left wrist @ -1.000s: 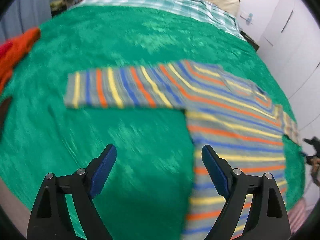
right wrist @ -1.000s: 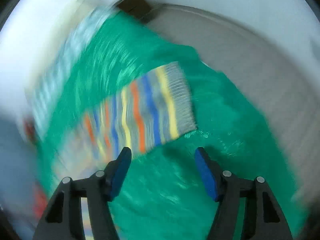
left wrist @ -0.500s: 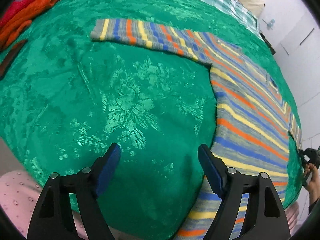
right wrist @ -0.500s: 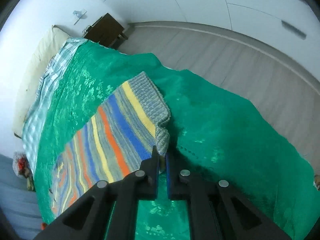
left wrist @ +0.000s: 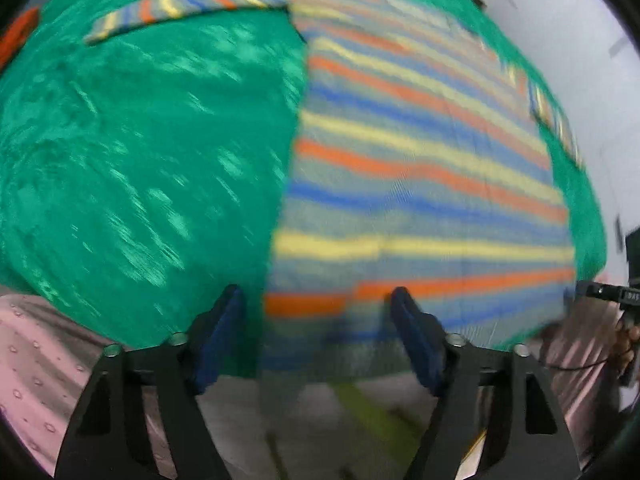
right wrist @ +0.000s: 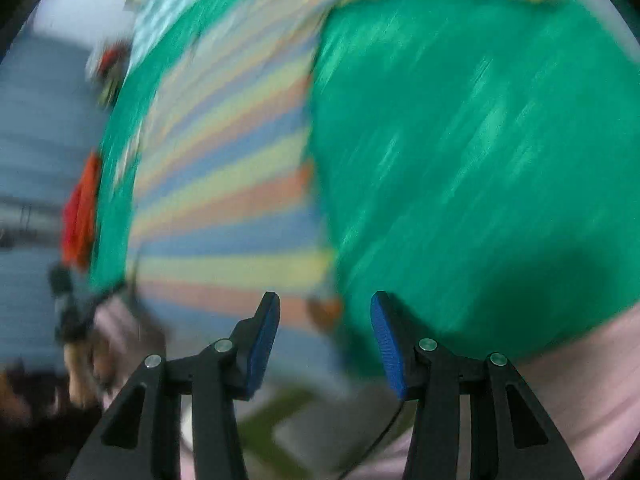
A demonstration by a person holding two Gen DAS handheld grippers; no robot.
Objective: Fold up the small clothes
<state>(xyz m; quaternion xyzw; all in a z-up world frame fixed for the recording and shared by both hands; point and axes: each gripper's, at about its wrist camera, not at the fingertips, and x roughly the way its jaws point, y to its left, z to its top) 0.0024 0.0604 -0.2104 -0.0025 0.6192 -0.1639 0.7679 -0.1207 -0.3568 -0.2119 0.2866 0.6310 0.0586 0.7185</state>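
A striped knit sweater (left wrist: 420, 168) in grey, blue, orange and yellow lies flat on the green bedspread (left wrist: 152, 152), one sleeve stretched to the far left. My left gripper (left wrist: 318, 328) is open over the sweater's bottom left corner at the bed's near edge. In the right wrist view the sweater (right wrist: 224, 184) lies left of centre, its other sleeve along the top. My right gripper (right wrist: 326, 328) is open and empty over the sweater's bottom right corner. Both views are motion-blurred.
Red and orange clothes (right wrist: 80, 216) lie at the bed's far side, also at the left edge of the left wrist view (left wrist: 16, 36). A pink sheet (left wrist: 44, 364) hangs below the bedspread edge. The other gripper (left wrist: 608, 292) shows at right. White wall beyond.
My right gripper was shut on the sleeve cuff; it has let go, opened and swung to the sweater's bottom hem. My left gripper moved right, onto the sweater's bottom left corner.
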